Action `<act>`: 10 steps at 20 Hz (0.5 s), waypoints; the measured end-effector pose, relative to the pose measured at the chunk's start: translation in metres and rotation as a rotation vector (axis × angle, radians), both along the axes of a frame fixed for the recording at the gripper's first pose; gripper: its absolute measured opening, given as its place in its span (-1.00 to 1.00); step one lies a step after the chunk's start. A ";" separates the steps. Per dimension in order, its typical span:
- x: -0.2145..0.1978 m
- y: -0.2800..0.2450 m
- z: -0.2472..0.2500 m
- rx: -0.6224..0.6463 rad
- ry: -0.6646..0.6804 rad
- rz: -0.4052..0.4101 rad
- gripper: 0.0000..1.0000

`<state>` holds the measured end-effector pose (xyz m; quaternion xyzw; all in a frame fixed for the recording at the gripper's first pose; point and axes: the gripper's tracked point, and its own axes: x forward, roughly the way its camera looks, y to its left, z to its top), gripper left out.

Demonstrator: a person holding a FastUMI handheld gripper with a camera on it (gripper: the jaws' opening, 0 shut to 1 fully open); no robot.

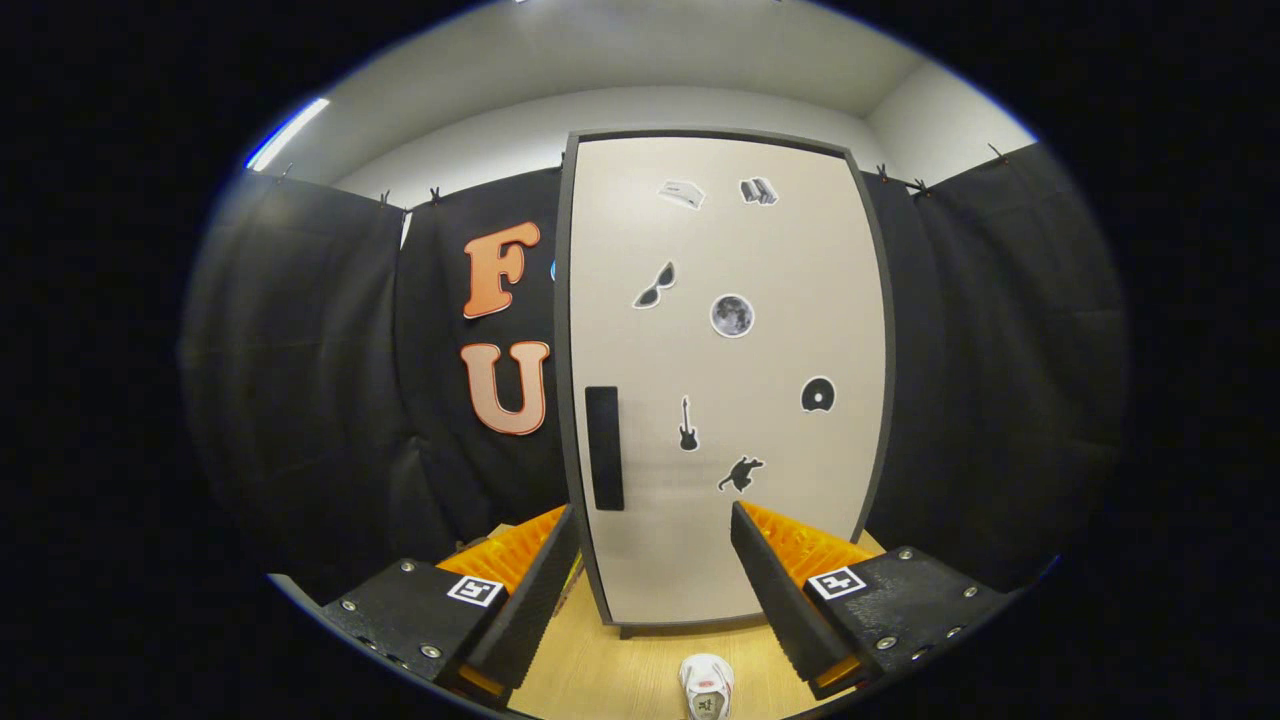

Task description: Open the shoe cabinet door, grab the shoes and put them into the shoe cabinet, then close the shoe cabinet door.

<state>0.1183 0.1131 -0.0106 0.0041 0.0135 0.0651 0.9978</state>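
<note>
A tall shoe cabinet (720, 380) with a pale door and a dark frame stands straight ahead of me on the wooden floor. Its door is shut, with a black handle strip (603, 448) near its left edge and several small stickers on the panel. My gripper (655, 525) is open and empty, its fingers spread in front of the lower part of the door, apart from it. A white shoe (706, 686) lies on the floor between and below the fingers, toe toward the cabinet.
Black cloth walls (300, 380) close in the booth on the left, right and behind the cabinet. A light wooden floor (620, 670) runs from me to the cabinet's foot. White wall and ceiling rise above the cloth.
</note>
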 end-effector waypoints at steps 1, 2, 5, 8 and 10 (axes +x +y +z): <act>0.009 0.007 0.000 0.001 -0.001 0.007 0.91; 0.019 0.015 0.000 0.000 -0.004 0.010 0.91; 0.051 0.034 -0.002 0.005 -0.012 0.011 0.91; 0.078 0.048 -0.007 0.014 0.002 0.011 0.91; 0.096 0.052 -0.008 0.001 -0.001 0.001 0.90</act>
